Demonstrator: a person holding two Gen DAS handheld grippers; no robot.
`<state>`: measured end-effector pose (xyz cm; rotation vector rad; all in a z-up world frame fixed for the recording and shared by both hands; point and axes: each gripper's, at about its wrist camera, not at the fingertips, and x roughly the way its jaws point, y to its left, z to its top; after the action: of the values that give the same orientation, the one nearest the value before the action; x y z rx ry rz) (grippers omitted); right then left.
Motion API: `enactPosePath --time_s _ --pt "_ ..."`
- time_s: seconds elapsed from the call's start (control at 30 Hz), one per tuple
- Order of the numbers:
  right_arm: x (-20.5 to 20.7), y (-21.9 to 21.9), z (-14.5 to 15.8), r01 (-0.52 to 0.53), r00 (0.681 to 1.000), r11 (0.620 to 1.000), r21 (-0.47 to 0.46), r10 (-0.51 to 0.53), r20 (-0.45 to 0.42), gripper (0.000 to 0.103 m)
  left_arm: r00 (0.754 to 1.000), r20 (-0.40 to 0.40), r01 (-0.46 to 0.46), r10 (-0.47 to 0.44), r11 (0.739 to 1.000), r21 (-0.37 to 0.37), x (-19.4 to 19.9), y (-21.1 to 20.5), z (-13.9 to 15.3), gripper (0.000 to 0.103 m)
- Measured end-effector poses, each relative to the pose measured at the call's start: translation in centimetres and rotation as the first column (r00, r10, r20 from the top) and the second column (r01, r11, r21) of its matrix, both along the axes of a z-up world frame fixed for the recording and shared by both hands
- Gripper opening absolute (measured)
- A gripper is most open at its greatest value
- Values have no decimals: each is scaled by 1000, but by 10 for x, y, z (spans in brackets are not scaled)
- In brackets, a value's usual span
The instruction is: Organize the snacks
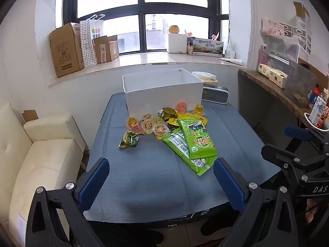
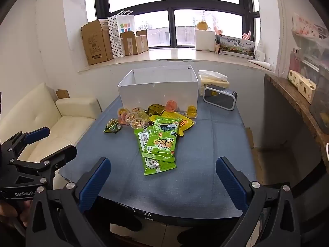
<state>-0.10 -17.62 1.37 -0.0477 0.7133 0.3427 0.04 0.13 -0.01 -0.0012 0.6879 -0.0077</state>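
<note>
While nothing is gripped: both tools hover at six o'clock.
Left tool (image 1: 160, 182): blades apart.
Right tool (image 2: 163, 182): blades apart.
Snacks (image 2: 158, 138): heaped mid-surface (image 2: 205, 164).
White box (image 2: 158, 90): twelve o'clock, likely their destination.

Table (image 2: 205, 164) under blue-grey cloth. White open box (image 2: 158, 94) at 12 o'clock edge. Snack heap just before it, centre: green packets (image 2: 162, 144), yellow packet (image 2: 183, 124), jelly cups (image 2: 133, 118). Speaker (image 2: 220, 97), tissue pack (image 2: 212, 78) at 1 o'clock.
</note>
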Motion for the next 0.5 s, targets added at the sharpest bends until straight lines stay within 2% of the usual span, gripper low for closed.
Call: enactPosePath --time_s 0.17,0.2,0.23,0.5 --pt "2 2 -5 6 1000 1000 7 -6 -8 103 1000 20 -3 3 1000 -8 -4 3 1 103" --pt "1 2 5 5 1000 1000 6 -5 -6 103 1000 22 -3 3 1000 -7 -5 3 1 103" --pt "2 2 6 6 1000 1000 6 -6 -9 103 1000 0 -3 3 1000 -10 -1 5 5 103" --pt "-1 1 3 -4 1000 1000 -5 4 8 103 1000 7 -6 6 1000 -7 0 1 3 103"
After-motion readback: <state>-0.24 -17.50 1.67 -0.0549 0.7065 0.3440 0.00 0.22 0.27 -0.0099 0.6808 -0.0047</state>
